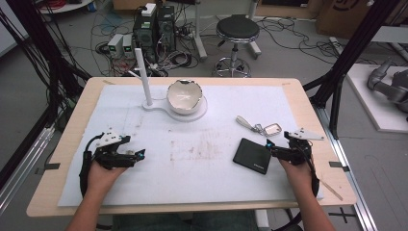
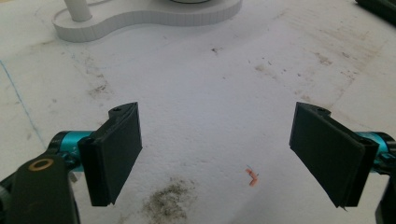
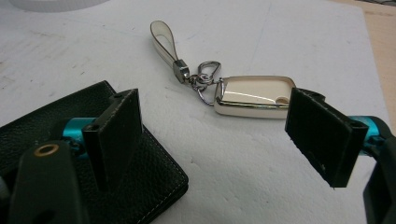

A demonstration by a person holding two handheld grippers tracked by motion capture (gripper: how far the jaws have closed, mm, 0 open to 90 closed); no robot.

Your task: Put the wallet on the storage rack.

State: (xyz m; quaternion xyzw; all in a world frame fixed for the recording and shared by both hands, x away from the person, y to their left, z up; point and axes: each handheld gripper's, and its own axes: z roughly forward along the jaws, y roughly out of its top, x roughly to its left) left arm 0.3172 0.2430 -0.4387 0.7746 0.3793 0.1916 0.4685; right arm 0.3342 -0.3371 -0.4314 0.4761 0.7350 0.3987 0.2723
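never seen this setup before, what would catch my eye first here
Likely the shiny white bowl on its white stand at the table's far middle, beside a tall white post. Next, the black wallet and cream key fob by the open right gripper. The left gripper hangs open over bare stained mat.

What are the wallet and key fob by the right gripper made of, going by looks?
Wallet: likely black leather or an imitation, matte, with a pebbled grain and pale edge stitching. Key fob: cream, glossy shell, probably plastic, with bright highlights; its ring and clasp look like polished metal, and the strap like smooth leather.
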